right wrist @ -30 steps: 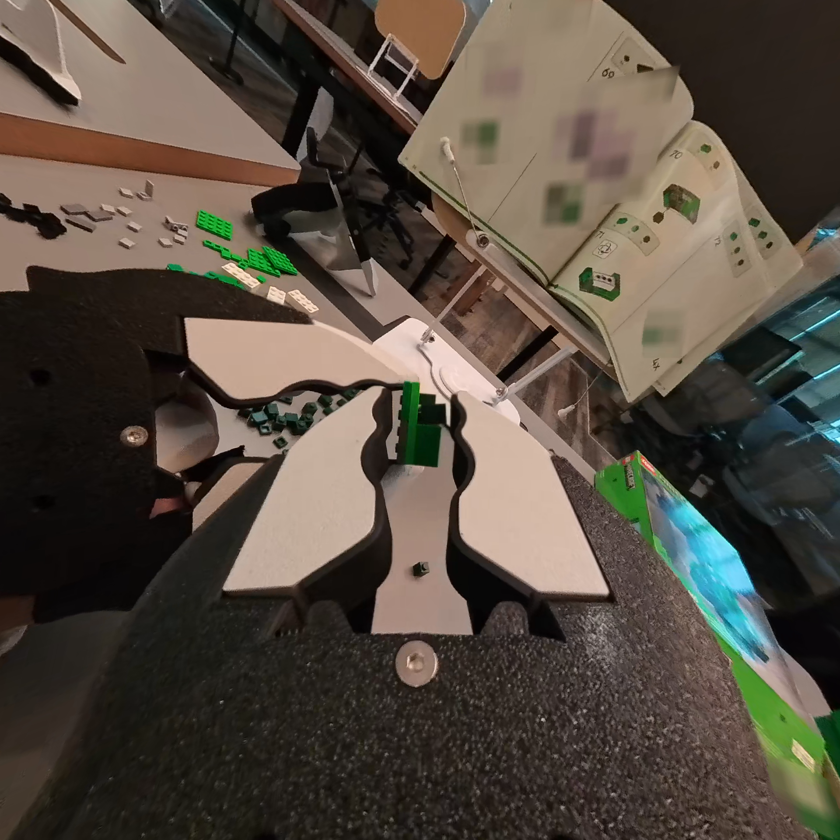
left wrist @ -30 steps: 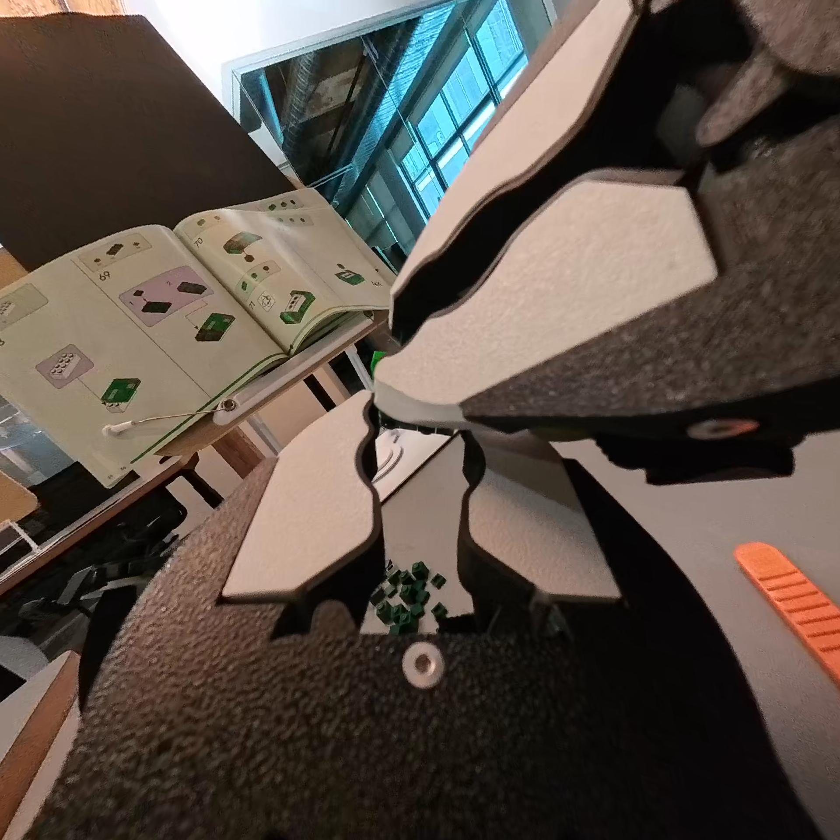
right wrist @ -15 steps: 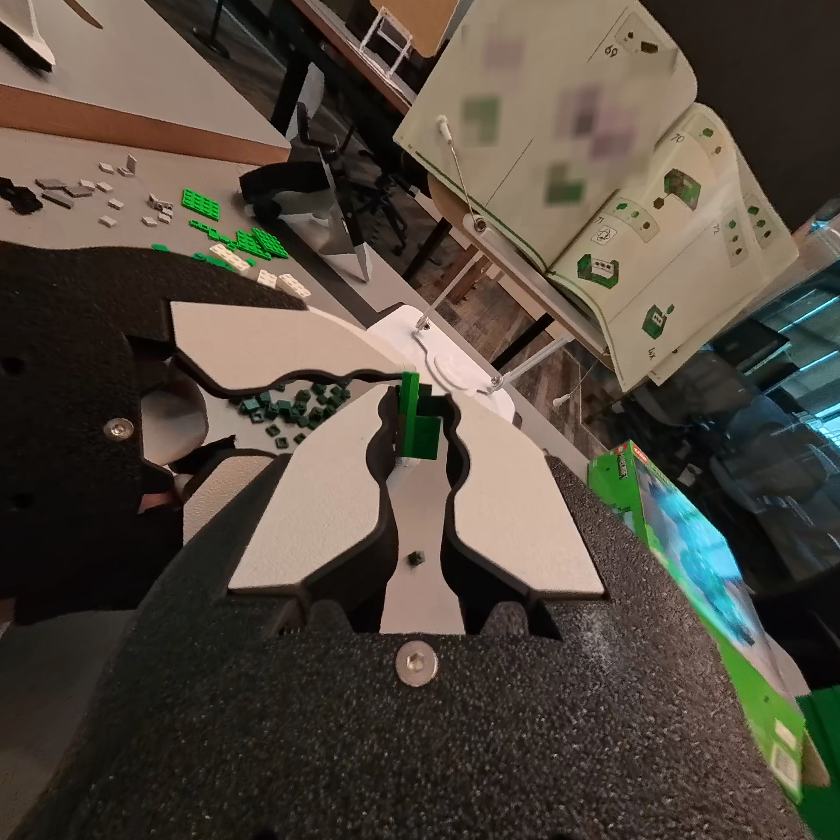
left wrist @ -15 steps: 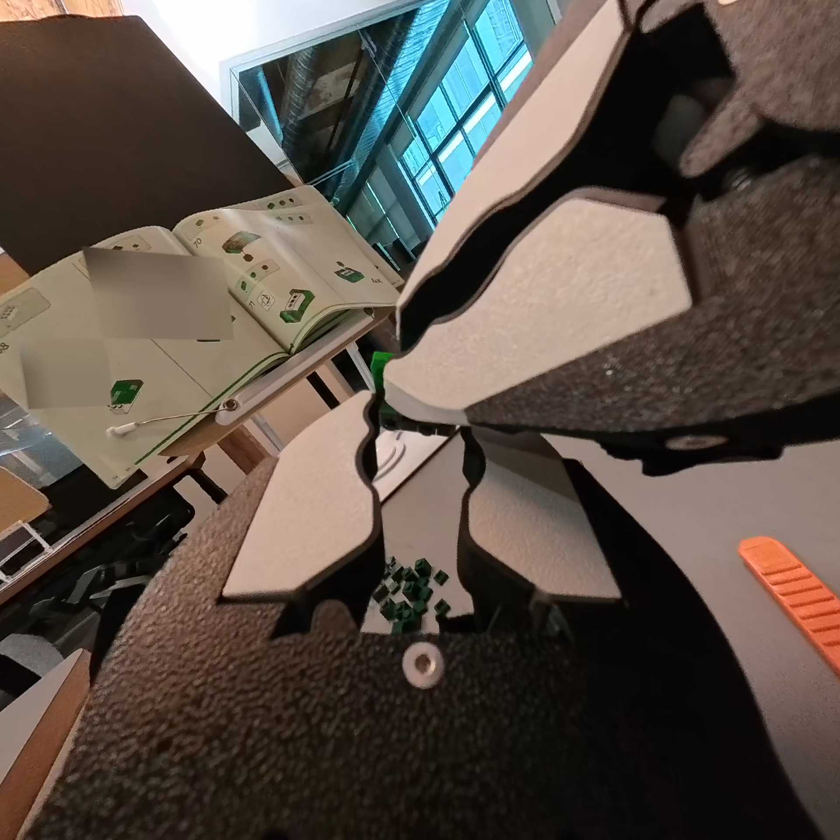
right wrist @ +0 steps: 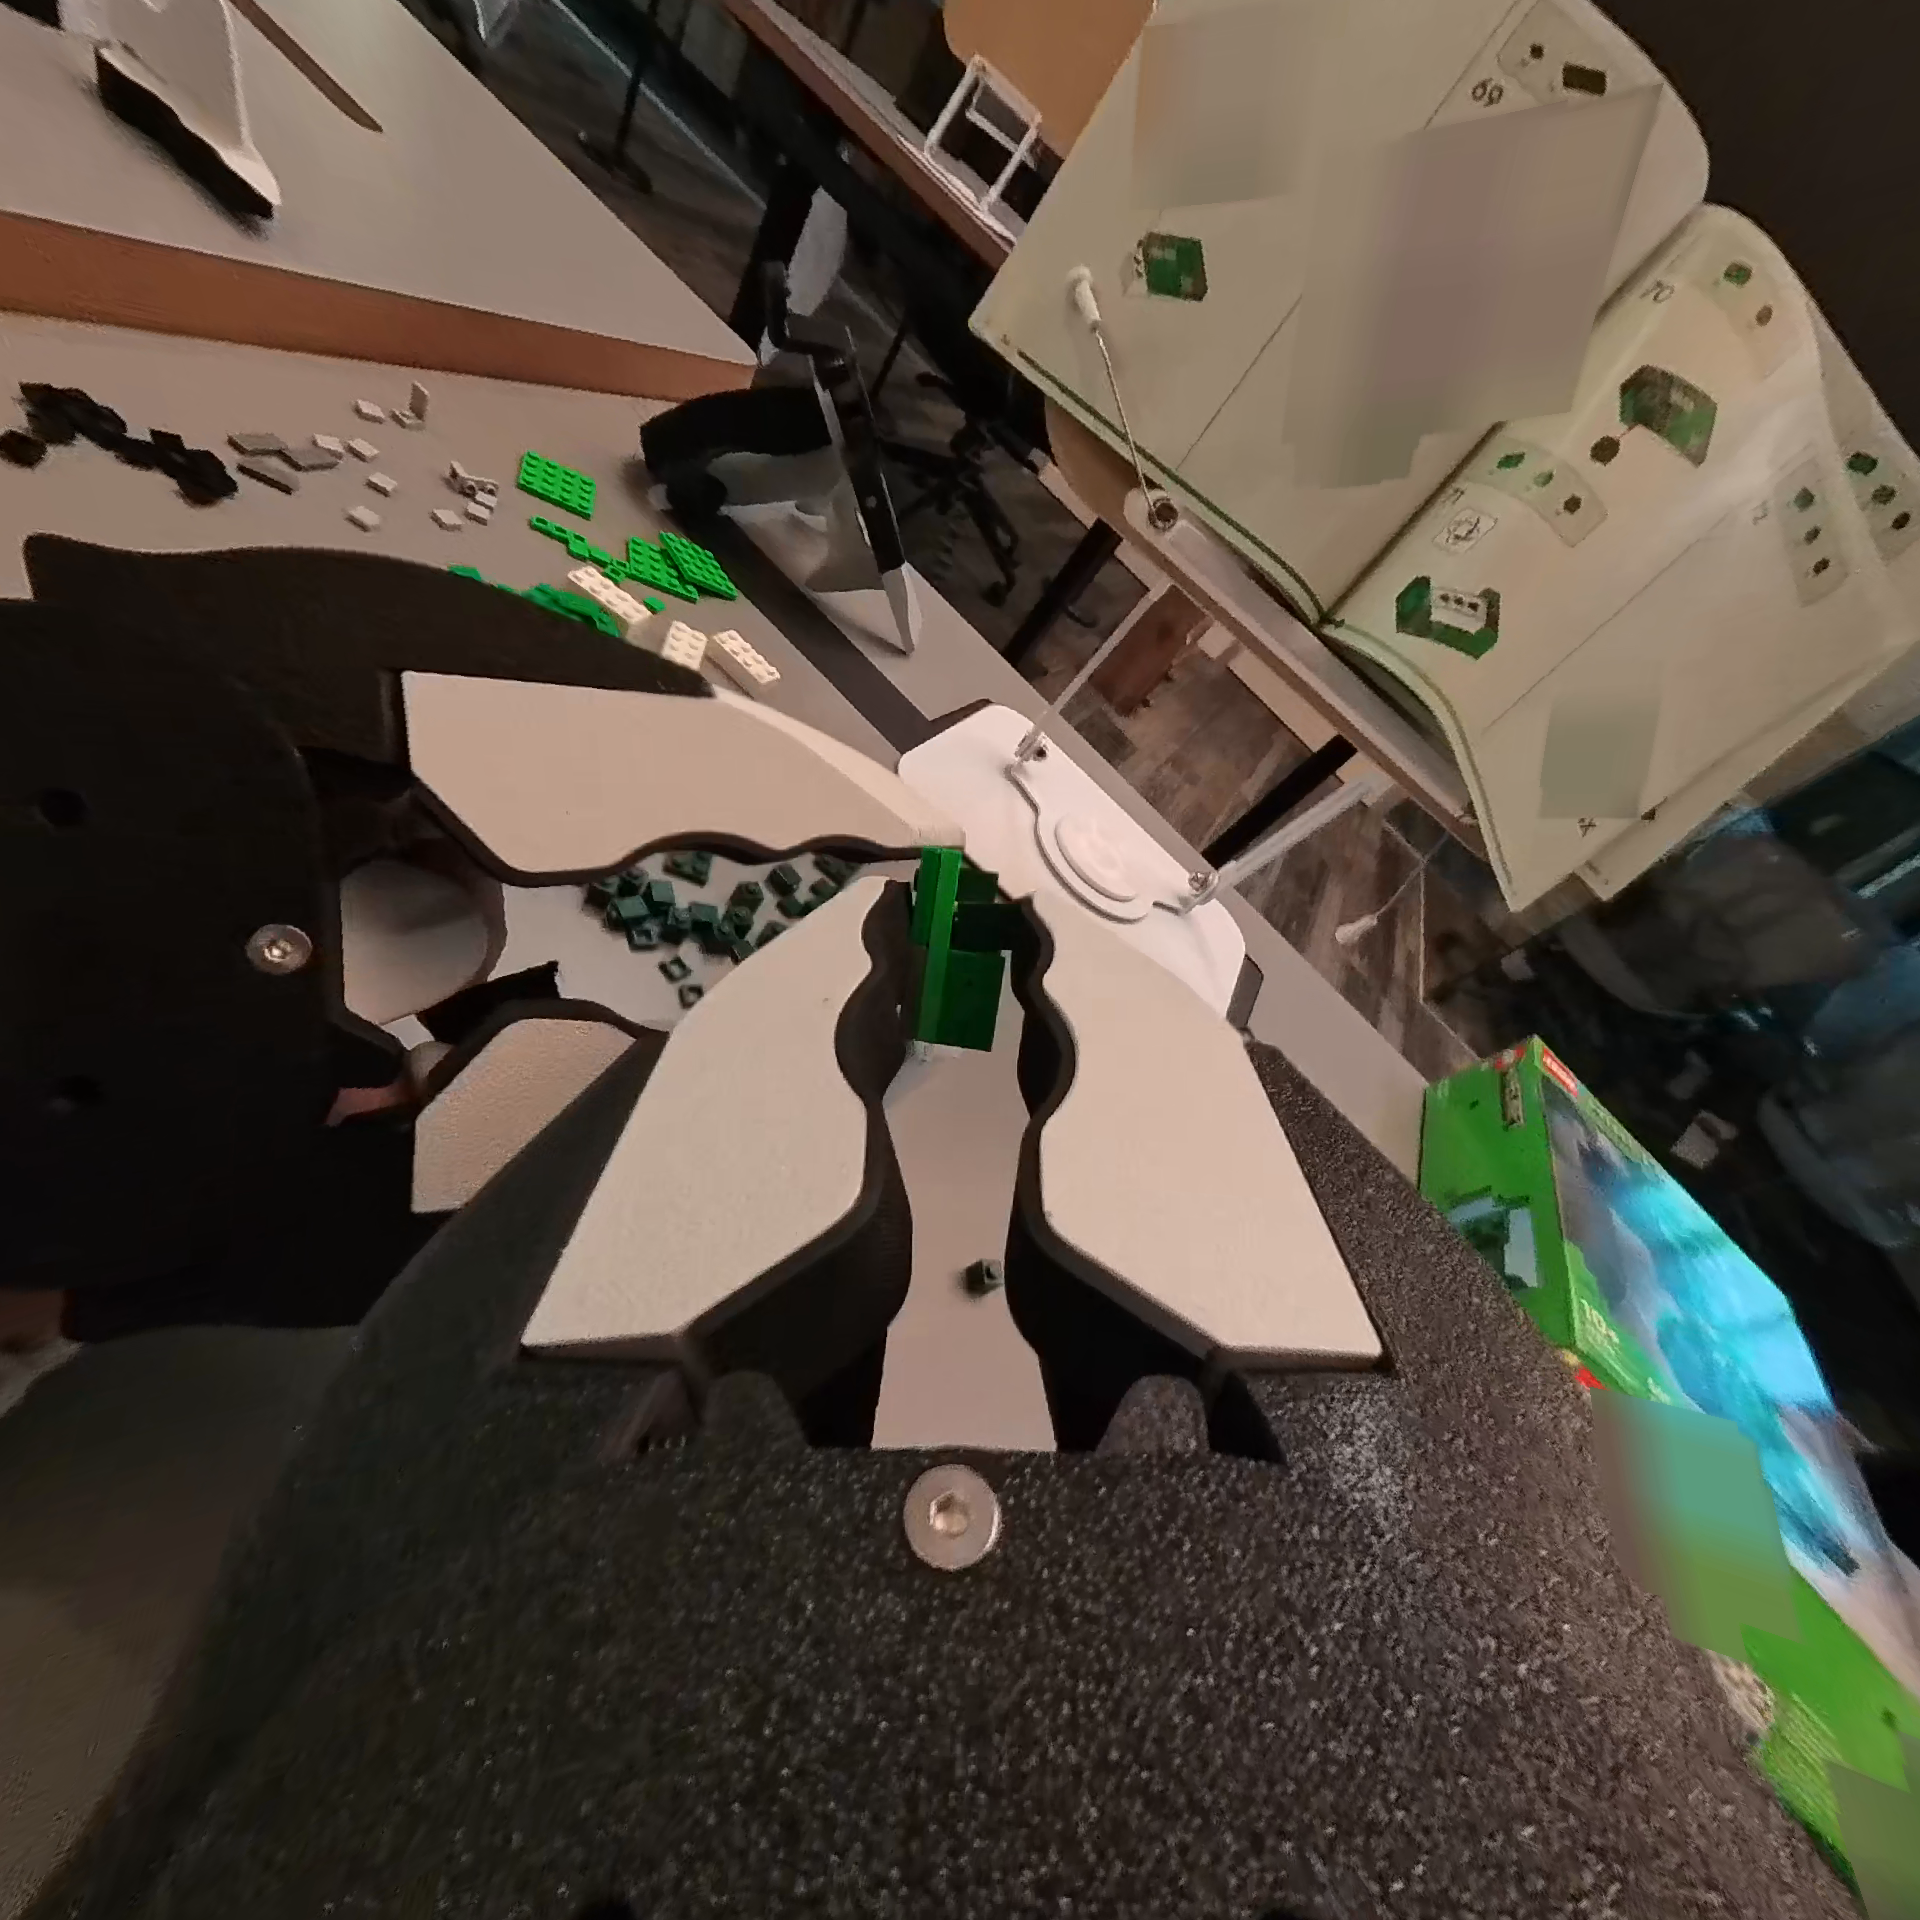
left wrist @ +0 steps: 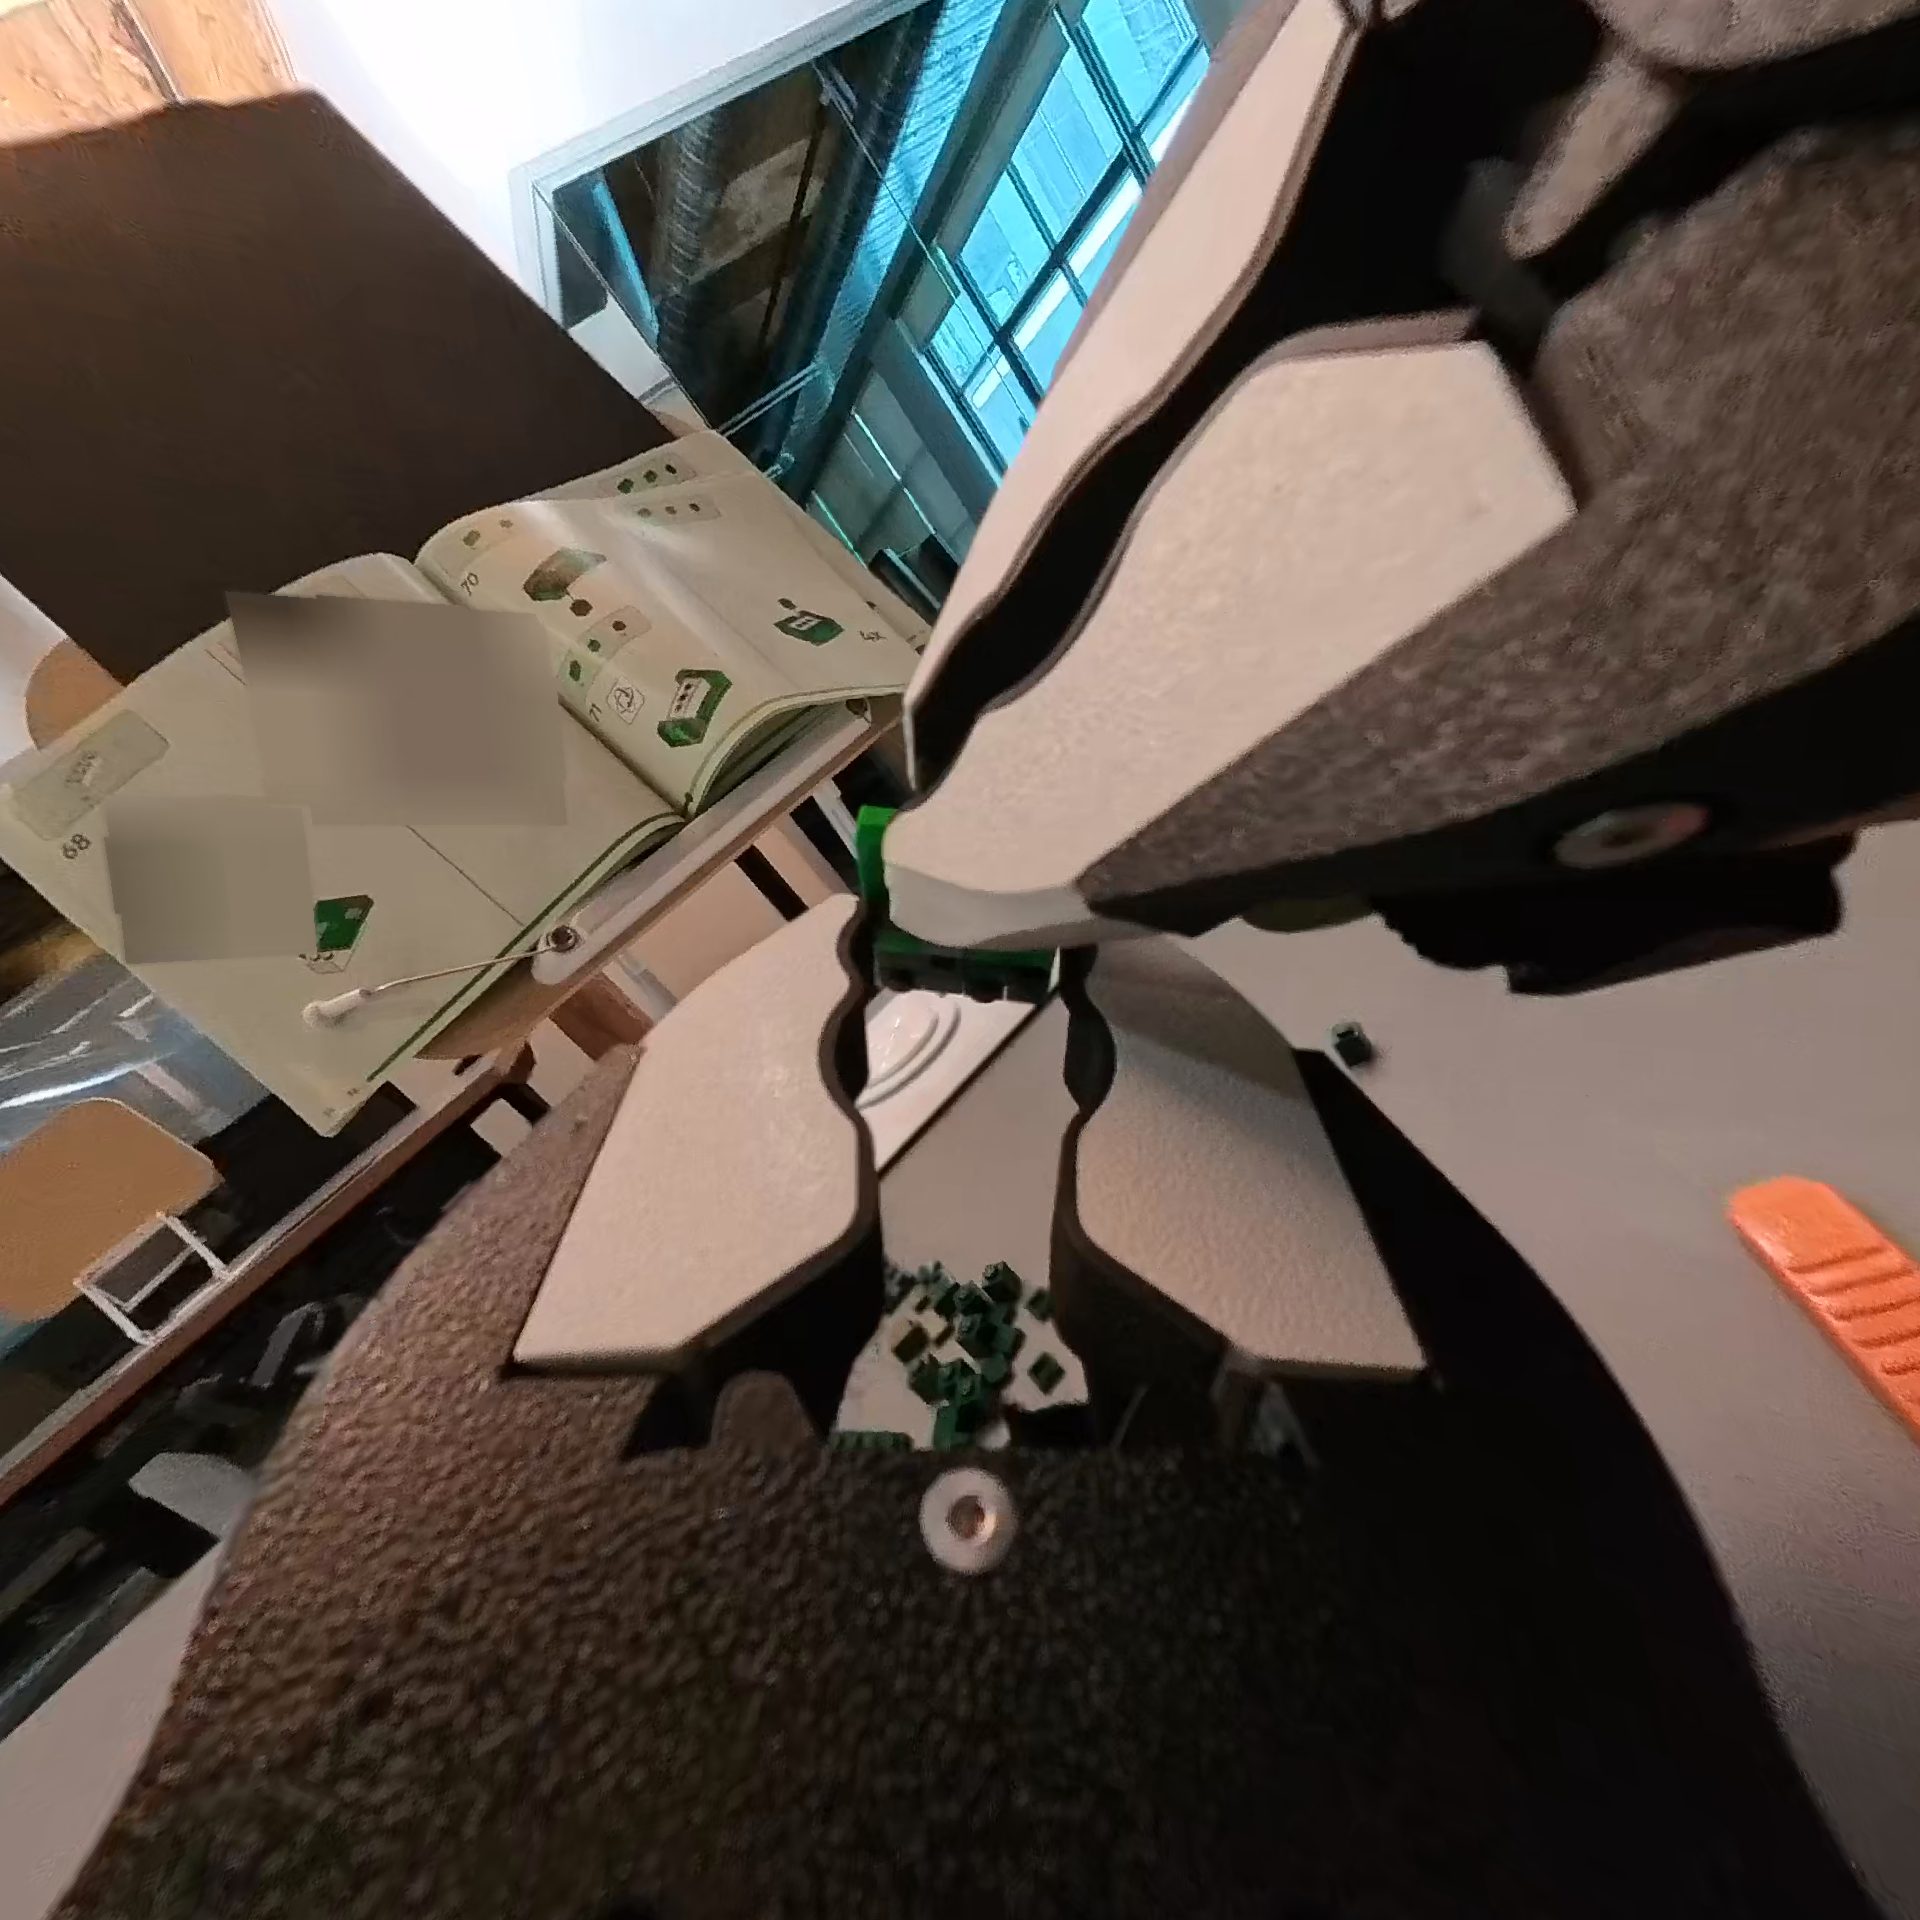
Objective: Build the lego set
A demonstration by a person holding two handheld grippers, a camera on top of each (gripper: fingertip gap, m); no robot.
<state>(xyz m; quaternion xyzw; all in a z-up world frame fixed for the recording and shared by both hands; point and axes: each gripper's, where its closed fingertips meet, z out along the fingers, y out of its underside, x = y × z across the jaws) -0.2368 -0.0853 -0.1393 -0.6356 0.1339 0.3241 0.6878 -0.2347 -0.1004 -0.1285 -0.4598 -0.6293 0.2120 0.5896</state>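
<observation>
A small green lego assembly [right wrist: 954,971], bright green plate with dark green bricks, is held in the air between both grippers. My right gripper [right wrist: 956,914] is shut on it from the sides. My left gripper [left wrist: 964,951] is shut on its dark green part [left wrist: 961,966] from another angle. In the left wrist view the right gripper's fingers [left wrist: 1247,582] come in from the upper right and cover most of the assembly. In the right wrist view a left finger [right wrist: 644,748] reaches in from the left and its tip touches the assembly's top.
An open instruction booklet [left wrist: 499,748] stands on a white holder [right wrist: 1091,831] behind. A pile of small dark green pieces [right wrist: 707,914] lies below the grippers, one loose piece [right wrist: 982,1276] nearer. An orange brick separator [left wrist: 1839,1288] lies right. Green and white plates [right wrist: 644,582], grey bits [right wrist: 312,457] and a green box [right wrist: 1621,1247] lie around.
Both grippers stay closed on the assembly and have shifted only slightly together. A little more of the bright green plate shows in the left wrist view.
</observation>
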